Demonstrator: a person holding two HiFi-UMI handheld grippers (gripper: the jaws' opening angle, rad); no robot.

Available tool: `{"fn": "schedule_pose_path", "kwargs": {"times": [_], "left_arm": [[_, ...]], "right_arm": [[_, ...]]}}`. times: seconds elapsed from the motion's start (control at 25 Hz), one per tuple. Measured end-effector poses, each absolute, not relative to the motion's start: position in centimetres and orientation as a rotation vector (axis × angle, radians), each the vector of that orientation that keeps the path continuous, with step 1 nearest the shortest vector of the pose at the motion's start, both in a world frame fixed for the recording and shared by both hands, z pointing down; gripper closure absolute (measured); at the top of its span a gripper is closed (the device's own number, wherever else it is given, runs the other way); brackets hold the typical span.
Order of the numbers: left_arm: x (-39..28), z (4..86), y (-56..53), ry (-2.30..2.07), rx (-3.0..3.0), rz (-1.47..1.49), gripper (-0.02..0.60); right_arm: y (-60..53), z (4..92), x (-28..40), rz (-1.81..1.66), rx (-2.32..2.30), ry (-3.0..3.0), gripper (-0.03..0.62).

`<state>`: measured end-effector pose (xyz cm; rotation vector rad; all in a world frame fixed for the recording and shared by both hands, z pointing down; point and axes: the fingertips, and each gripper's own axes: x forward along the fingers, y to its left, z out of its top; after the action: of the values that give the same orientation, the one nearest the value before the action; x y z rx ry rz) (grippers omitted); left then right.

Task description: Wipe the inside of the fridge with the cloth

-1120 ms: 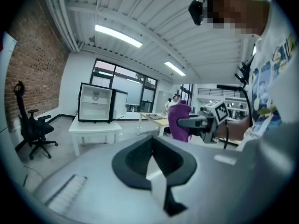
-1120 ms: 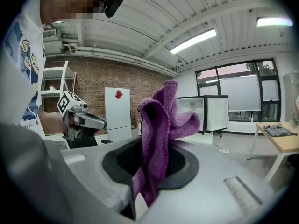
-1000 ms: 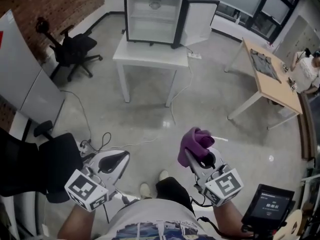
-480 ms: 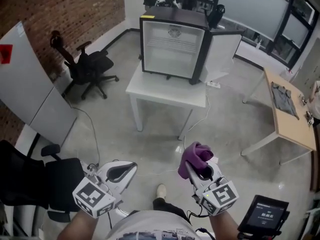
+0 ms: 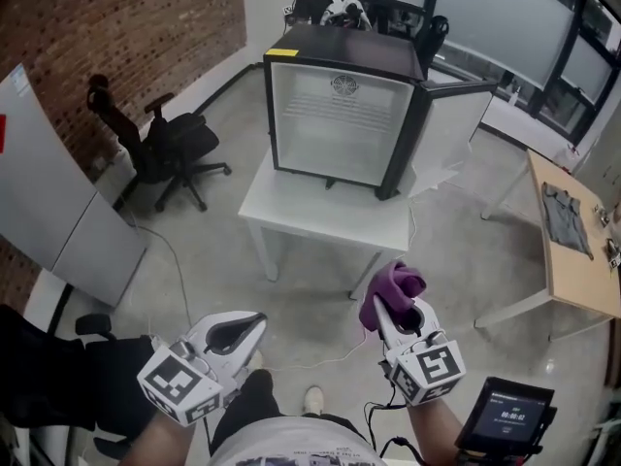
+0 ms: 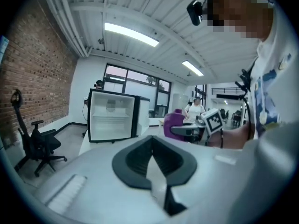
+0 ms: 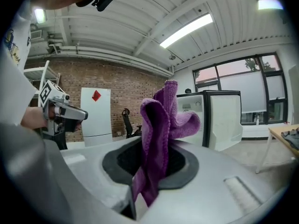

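Observation:
A small black fridge (image 5: 347,124) stands on a white table (image 5: 325,216), its door (image 5: 448,136) swung open to the right and its white inside showing. It also shows far off in the left gripper view as the fridge (image 6: 112,121) and in the right gripper view as the fridge (image 7: 219,118). My right gripper (image 5: 390,308) is shut on a purple cloth (image 5: 390,290), held low and well short of the table. The cloth (image 7: 160,141) sticks up bunched from the jaws. My left gripper (image 5: 243,330) is shut with nothing in it.
A black office chair (image 5: 160,144) stands left of the table before a brick wall. A wooden table (image 5: 580,250) with a grey item is at the right. A white panel (image 5: 58,216) leans at the left. A tablet (image 5: 505,416) sits at lower right. Cables lie on the concrete floor.
I have come closer to the fridge: it and its table have grown larger and moved down in the head view. Both grippers keep their hold and pose.

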<state>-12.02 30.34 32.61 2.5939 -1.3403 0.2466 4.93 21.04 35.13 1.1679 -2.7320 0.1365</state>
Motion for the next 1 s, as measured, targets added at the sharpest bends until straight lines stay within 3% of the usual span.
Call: {"fn": "schedule_pose_path", "kwargs": {"times": [0.6, 1.0], "left_arm": [[-20.8, 32.6, 14.5, -0.983, 2.775, 0.290, 0.574], [-24.3, 31.4, 7.7, -0.947, 2.782, 0.238, 0.574]], "right_arm": [[2.9, 31.8, 0.5, 0.007, 1.711, -2.460, 0.514], [-10.4, 31.4, 1.6, -0.004, 2.025, -2.203, 0.514]]}}
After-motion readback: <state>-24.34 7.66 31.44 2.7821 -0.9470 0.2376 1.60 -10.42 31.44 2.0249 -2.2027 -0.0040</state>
